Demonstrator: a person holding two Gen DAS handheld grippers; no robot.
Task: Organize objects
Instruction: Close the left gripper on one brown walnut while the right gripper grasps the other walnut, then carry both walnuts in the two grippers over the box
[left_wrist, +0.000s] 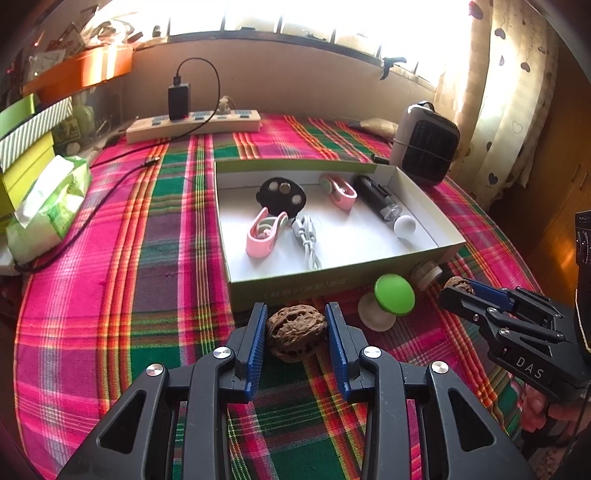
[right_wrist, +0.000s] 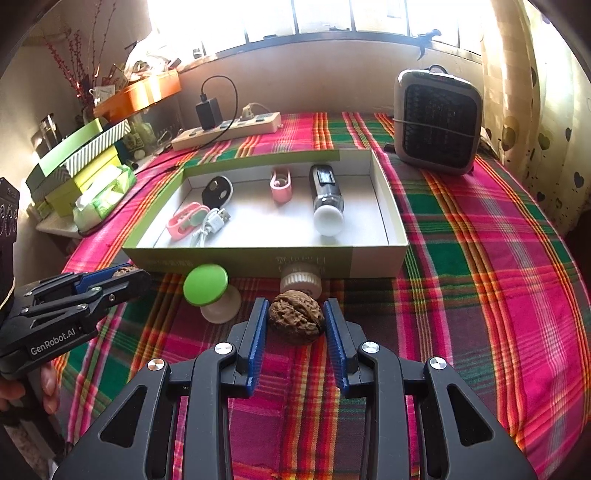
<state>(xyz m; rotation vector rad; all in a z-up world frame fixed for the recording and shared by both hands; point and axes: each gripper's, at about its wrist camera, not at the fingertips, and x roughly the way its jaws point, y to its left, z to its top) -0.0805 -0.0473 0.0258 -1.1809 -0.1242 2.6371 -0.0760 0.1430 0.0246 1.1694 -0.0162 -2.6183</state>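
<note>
1. the open box (left_wrist: 332, 275) on the plaid tablecloth (left_wrist: 110, 295) holds two pink clips (left_wrist: 263, 236), a black disc (left_wrist: 281, 195), a white cable (left_wrist: 306, 236) and a black tube (left_wrist: 380, 201)
2. the left gripper (left_wrist: 296, 326) clamps a walnut (left_wrist: 295, 332) near the tablecloth's front edge, before the box; it is angled downward
3. the right gripper (right_wrist: 295, 321) clamps another walnut (right_wrist: 295, 321) likewise

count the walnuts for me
2. One walnut sits between the pads of the left claw near the box's front corner; the other walnut is in the right claw, before the box. None shows inside the box.
</note>
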